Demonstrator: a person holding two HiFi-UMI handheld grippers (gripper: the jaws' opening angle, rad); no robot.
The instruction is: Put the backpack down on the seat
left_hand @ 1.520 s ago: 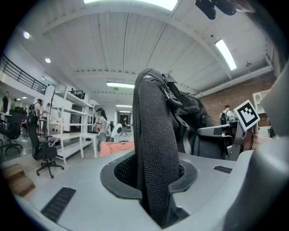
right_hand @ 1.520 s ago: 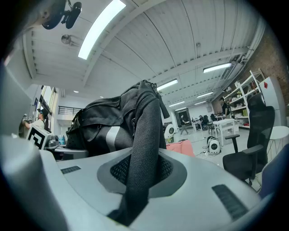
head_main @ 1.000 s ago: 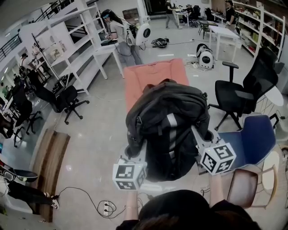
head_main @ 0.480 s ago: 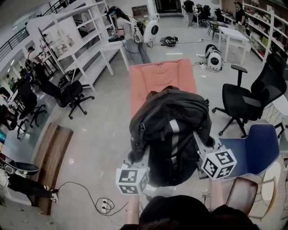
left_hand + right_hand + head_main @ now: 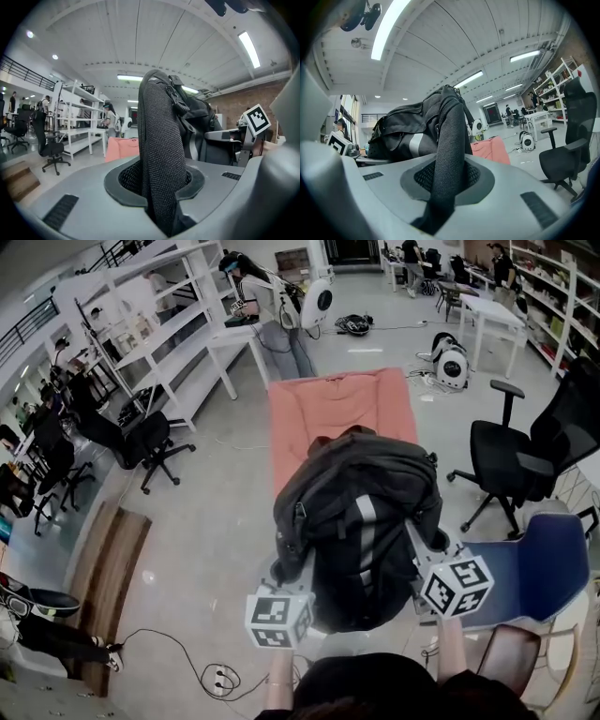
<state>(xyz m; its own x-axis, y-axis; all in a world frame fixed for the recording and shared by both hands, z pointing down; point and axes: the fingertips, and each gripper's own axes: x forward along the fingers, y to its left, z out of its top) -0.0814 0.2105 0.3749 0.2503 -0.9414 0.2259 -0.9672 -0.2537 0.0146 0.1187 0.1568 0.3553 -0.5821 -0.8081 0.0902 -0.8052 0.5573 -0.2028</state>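
**Head view.** Backpack (image 5: 361, 521): black, bulky, one pale grey stripe down the middle, zips on the flanks. Hung between left gripper (image 5: 284, 570) and right gripper (image 5: 429, 547), overlapping the near end of the salmon seat (image 5: 337, 409); contact with the seat not discernible. Blue chair (image 5: 548, 568) at right, office chair (image 5: 525, 460) beyond it, white shelving (image 5: 159, 343) at left. Jaws themselves tucked against the pack here.

**Left gripper view.** Jaws set narrow, clamped on the left strap (image 5: 159, 140): black mesh, rising upright from the pads to the pack's top. Weave legible here, not from above. Seat low behind the strap.

**Right gripper view.** Jaws likewise close-set, pinching the right strap (image 5: 447, 150), same black mesh. Grey stripe and pack flank at left, seat beyond at right.
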